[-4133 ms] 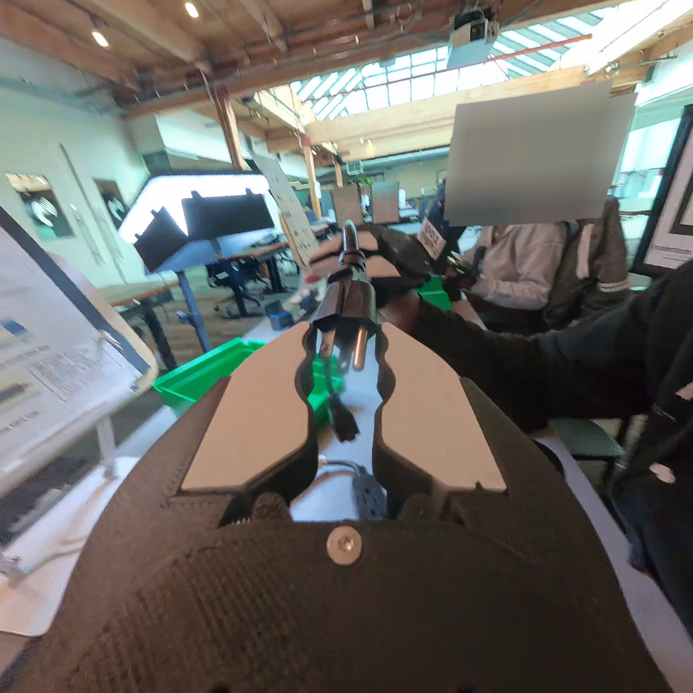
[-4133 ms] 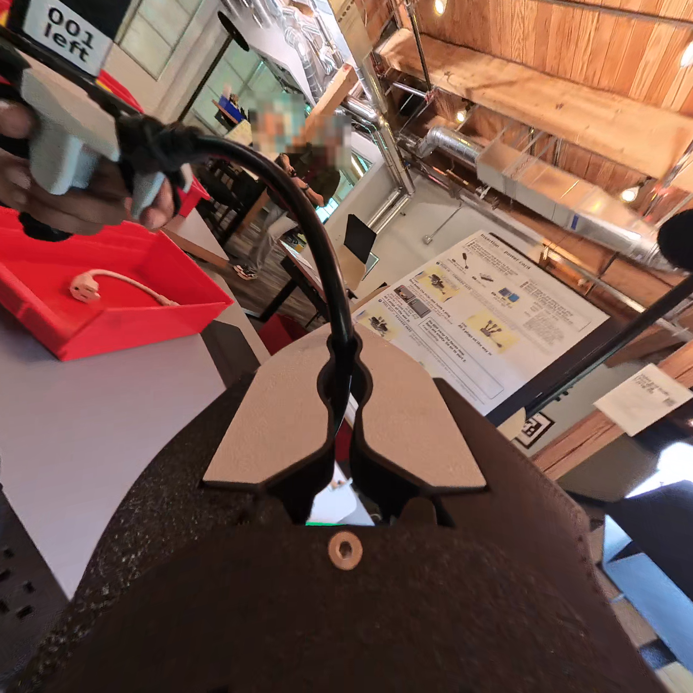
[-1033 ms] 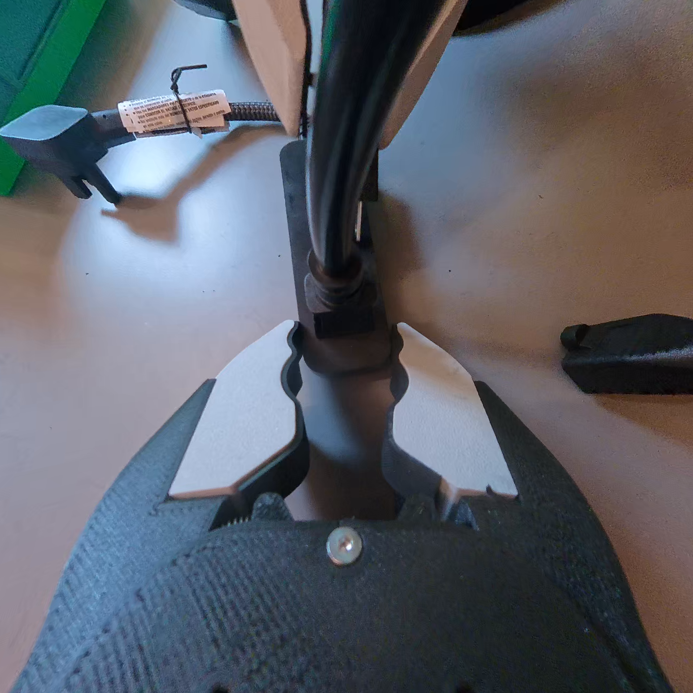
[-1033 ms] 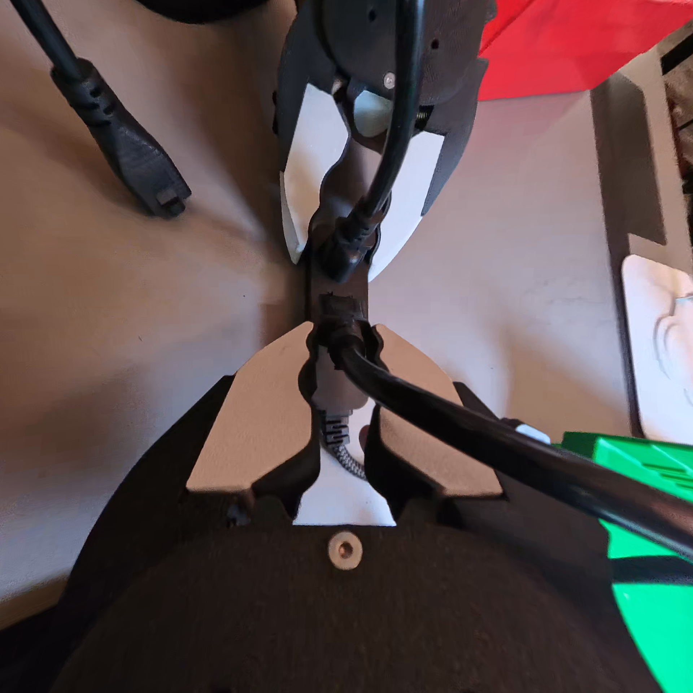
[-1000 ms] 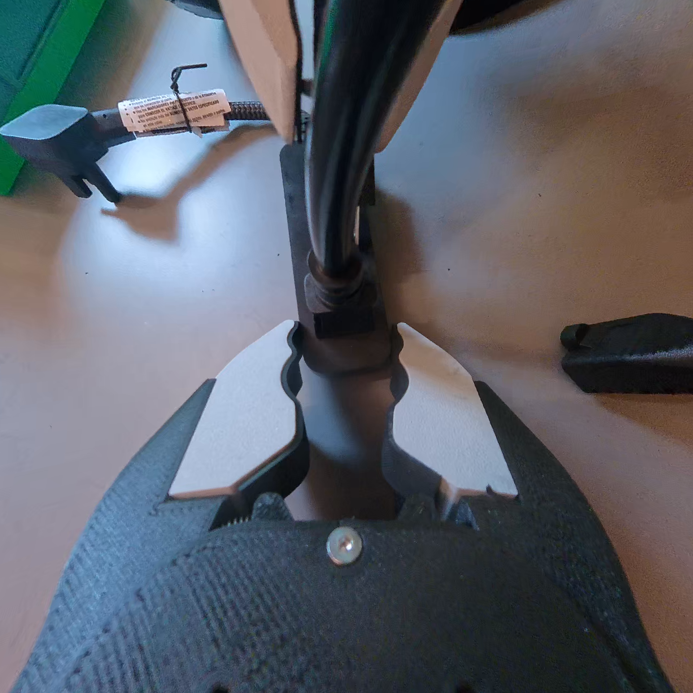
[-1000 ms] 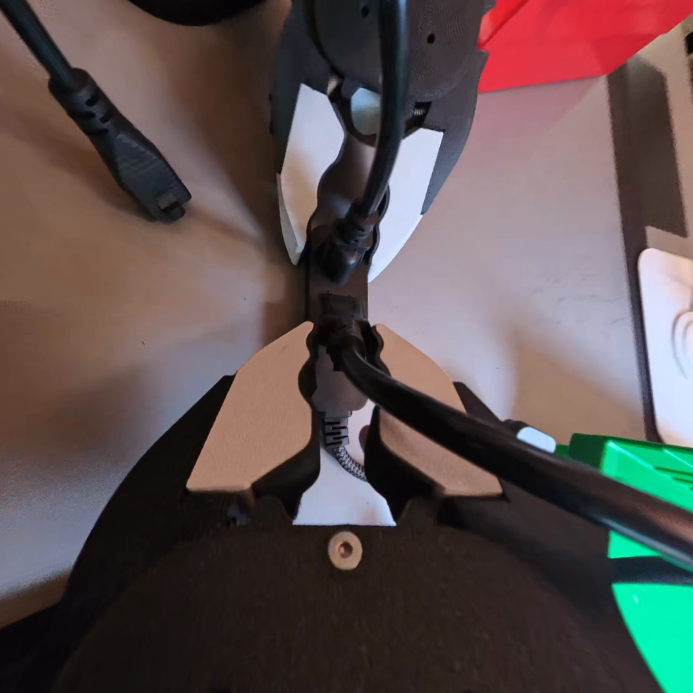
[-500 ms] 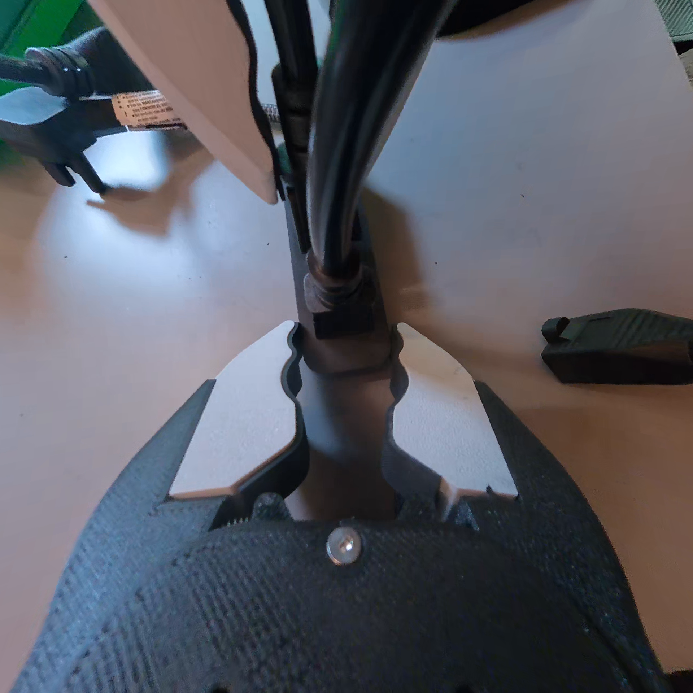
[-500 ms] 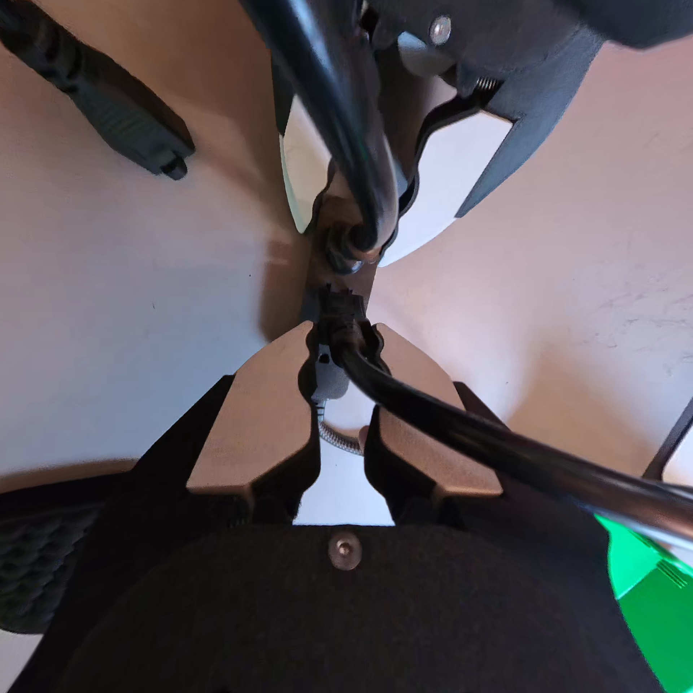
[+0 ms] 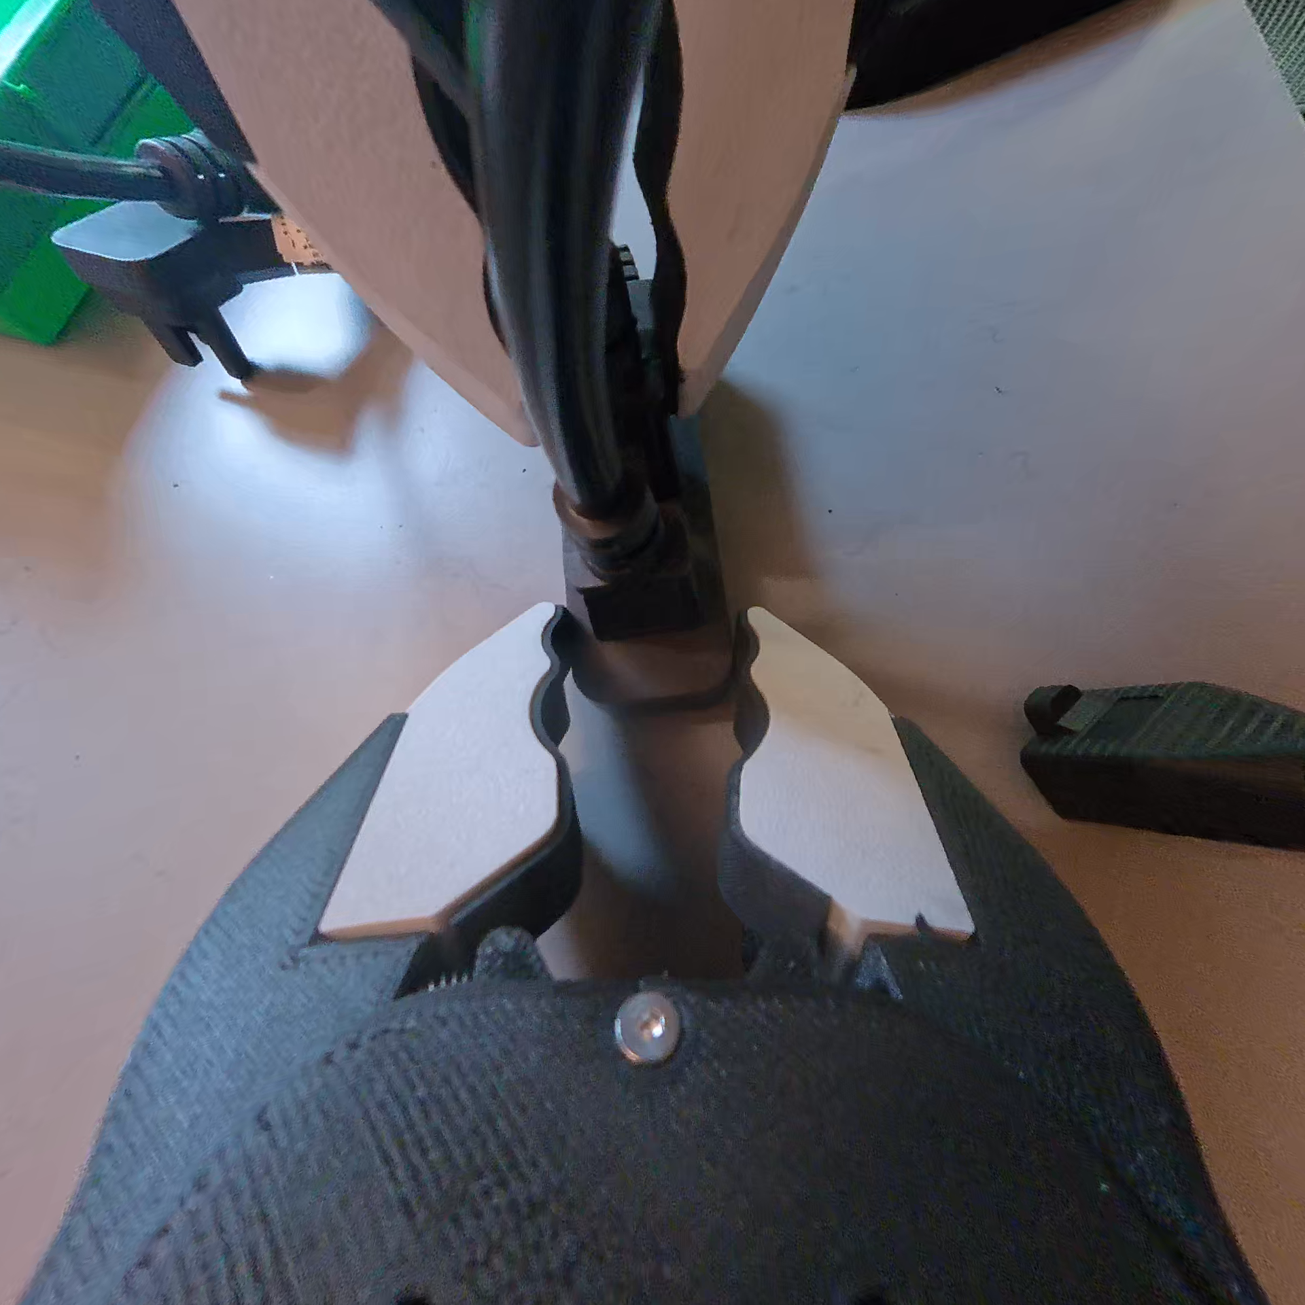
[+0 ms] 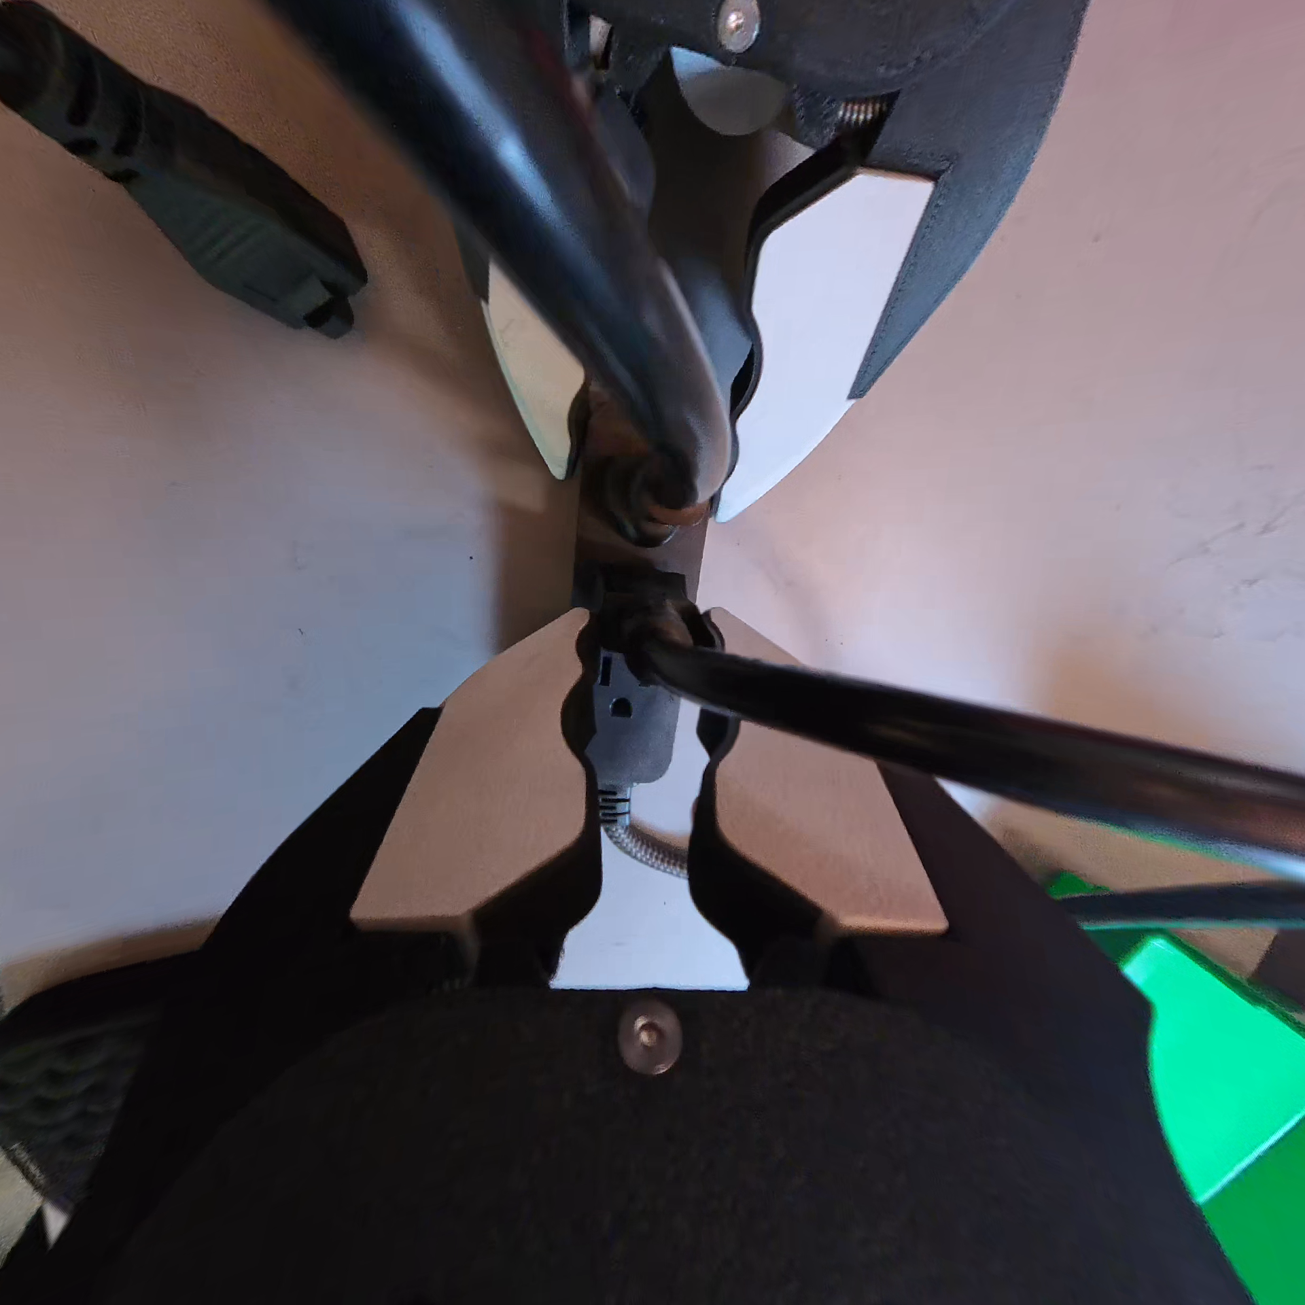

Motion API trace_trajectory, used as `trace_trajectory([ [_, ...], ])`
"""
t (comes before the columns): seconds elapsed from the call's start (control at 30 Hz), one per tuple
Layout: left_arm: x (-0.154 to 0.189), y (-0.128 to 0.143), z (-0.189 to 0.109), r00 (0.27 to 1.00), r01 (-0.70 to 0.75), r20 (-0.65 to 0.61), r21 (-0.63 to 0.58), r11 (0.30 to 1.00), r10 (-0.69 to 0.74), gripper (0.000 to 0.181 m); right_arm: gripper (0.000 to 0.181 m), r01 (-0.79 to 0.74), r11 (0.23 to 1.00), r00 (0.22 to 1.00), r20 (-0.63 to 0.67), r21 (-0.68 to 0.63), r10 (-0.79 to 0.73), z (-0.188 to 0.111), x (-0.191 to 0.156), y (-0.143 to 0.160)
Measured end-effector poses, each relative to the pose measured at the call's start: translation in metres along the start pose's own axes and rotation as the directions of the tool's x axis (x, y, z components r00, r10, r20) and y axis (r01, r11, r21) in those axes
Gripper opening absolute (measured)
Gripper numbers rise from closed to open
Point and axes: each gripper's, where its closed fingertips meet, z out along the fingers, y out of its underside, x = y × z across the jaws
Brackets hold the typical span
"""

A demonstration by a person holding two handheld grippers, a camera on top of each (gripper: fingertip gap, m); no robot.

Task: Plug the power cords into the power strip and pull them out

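Down on the pale bench [image 9: 282, 706] now, looking straight along the black power strip [image 10: 628, 713] lying flat on it. Clamps one end of the strip with the left gripper [image 9: 650, 628], fingers pinching its two long sides. Finds the first plug [image 9: 639, 586] seated in the strip just beyond those fingertips, with a thick cord [image 9: 558, 282] climbing steeply out of it. Meets it head-on from the strip's other end with the right gripper [image 10: 650, 621], fingers closed on the second plug [image 10: 646, 600], itself sitting in the strip right beside the first. Sends that plug's black cable [image 10: 988, 734] off sideways over the right finger. Leaves one bare outlet showing between the right fingers, plus the strip's own braided lead [image 10: 646, 847] curling out of its end. Off to the sides: a loose black connector [image 9: 1165, 763] lying on the bench well apart from the strip, a flat angled plug [image 9: 155, 275] prongs-down, just beside a green bin [image 9: 42, 212].
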Motion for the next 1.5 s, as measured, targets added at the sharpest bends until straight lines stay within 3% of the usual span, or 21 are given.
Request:
trace_trajectory([
  [0.17,0.000,0.000,0.000,1.000,0.008,-0.001,0.000,1.000,-0.008,0.045,0.043,-0.122,0.984,0.992,0.040,0.133,0.117,-0.013,0.002,-0.008],
  [0.3,0.000,0.000,0.000,1.000,0.011,-0.001,0.000,1.000,-0.011,0.045,0.025,-0.145,0.980,0.988,0.079,0.133,0.135,-0.020,0.000,-0.011],
  [0.37,0.000,0.000,0.000,1.000,0.013,0.001,-0.001,1.000,-0.013,0.045,0.016,-0.150,0.983,0.987,0.075,0.107,0.142,-0.020,0.002,-0.011],
  [0.6,0.000,-0.001,0.000,1.000,0.016,0.005,0.001,1.000,-0.016,0.045,0.016,-0.109,0.992,0.990,0.088,-0.062,0.114,-0.018,0.002,-0.009],
  [0.87,-0.001,-0.001,0.000,0.999,0.040,0.027,-0.006,0.999,-0.040,0.045,0.017,-0.073,0.983,0.993,0.078,-0.168,0.087,-0.016,0.000,-0.011],
  [1.07,-0.002,-0.012,-0.009,0.996,0.072,0.046,0.060,0.996,-0.075,0.040,0.017,-0.090,0.981,0.992,0.077,-0.169,0.104,-0.016,0.000,-0.010],
  [1.2,-0.002,-0.010,-0.004,0.994,0.006,0.111,0.029,1.000,-0.009,0.042,0.017,-0.110,0.980,0.990,0.065,-0.167,0.122,-0.016,0.000,-0.010],
  [1.5,0.001,-0.010,-0.003,0.994,0.073,0.073,0.031,0.997,-0.076,0.041,0.017,-0.143,0.979,0.986,0.069,-0.148,0.155,-0.015,-0.003,-0.011],
])
